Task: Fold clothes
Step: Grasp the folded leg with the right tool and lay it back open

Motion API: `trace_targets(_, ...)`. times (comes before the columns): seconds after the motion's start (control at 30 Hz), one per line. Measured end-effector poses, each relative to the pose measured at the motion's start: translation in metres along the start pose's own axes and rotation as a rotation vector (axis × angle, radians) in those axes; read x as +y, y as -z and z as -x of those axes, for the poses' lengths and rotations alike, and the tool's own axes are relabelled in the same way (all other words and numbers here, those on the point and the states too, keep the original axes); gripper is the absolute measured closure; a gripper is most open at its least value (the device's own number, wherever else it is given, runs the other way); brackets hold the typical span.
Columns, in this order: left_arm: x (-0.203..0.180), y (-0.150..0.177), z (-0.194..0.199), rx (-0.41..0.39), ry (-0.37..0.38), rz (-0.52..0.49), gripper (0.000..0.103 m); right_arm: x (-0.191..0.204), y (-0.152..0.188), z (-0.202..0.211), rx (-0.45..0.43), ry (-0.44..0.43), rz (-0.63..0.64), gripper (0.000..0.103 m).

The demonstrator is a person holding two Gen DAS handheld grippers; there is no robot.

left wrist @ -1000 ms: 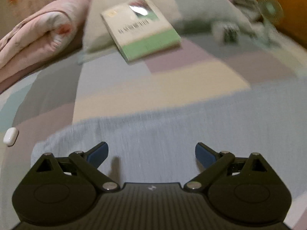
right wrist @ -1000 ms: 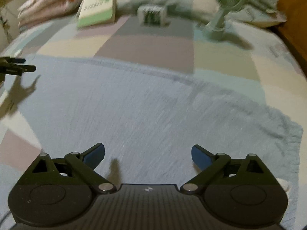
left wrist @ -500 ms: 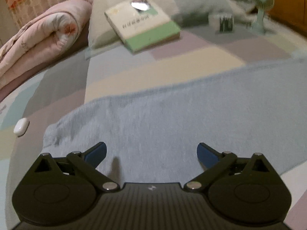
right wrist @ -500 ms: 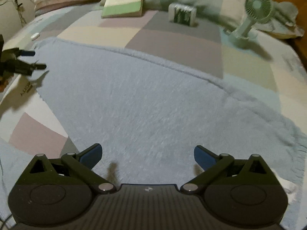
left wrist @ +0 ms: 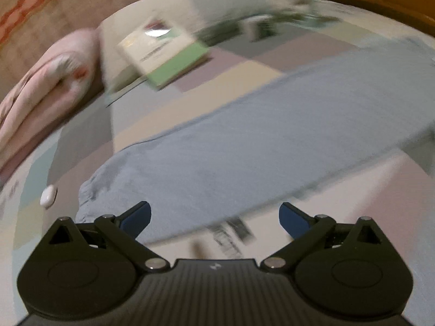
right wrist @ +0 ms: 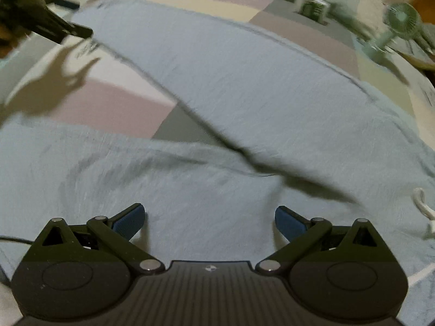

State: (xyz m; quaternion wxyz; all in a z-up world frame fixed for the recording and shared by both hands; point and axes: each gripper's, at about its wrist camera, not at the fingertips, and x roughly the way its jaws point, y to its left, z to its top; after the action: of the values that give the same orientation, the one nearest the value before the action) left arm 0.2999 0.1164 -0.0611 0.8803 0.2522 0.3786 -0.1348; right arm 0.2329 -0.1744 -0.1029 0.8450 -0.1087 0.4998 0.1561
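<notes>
Fingers (right wrist: 127, 221) spread wide, blue trousers (right wrist: 244, 87) just ahead.

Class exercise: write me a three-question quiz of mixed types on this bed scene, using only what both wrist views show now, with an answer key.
1. True or false: the left tool is shut on the pale blue cotton trousers.
2. What lies nearest the trouser cuff? A) small white oval case B) mint-green handheld fan C) green-and-cream paperback book
3. Fill in: the right tool hovers with jaws ____.

Key: 1 false; 2 A; 3 open.
</notes>
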Motion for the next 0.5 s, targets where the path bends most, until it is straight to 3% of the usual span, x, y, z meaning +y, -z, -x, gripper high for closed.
trace_targets(0.13,-0.036,0.018,0.043,-0.011,0.019,-0.085,0.003,-0.012,-0.003,-0.012,-0.066,0.027,-0.08,0.0)
trace_targets(0.27,-0.065,0.03,0.076,-0.039,0.07,-0.093,0.003,-0.033,-0.005,0.013,-0.095,0.021,-0.199,0.0)
trace_targets(0.37,-0.089,0.036,0.09,-0.071,0.148,-0.079,0.003,-0.027,0.015,0.048,-0.132,-0.021,-0.149,0.0)
trace_targets(0.5,-0.125,0.031,0.09,-0.106,0.282,-0.043,0.003,-0.016,0.055,0.067,-0.129,0.02,-0.096,0.0)
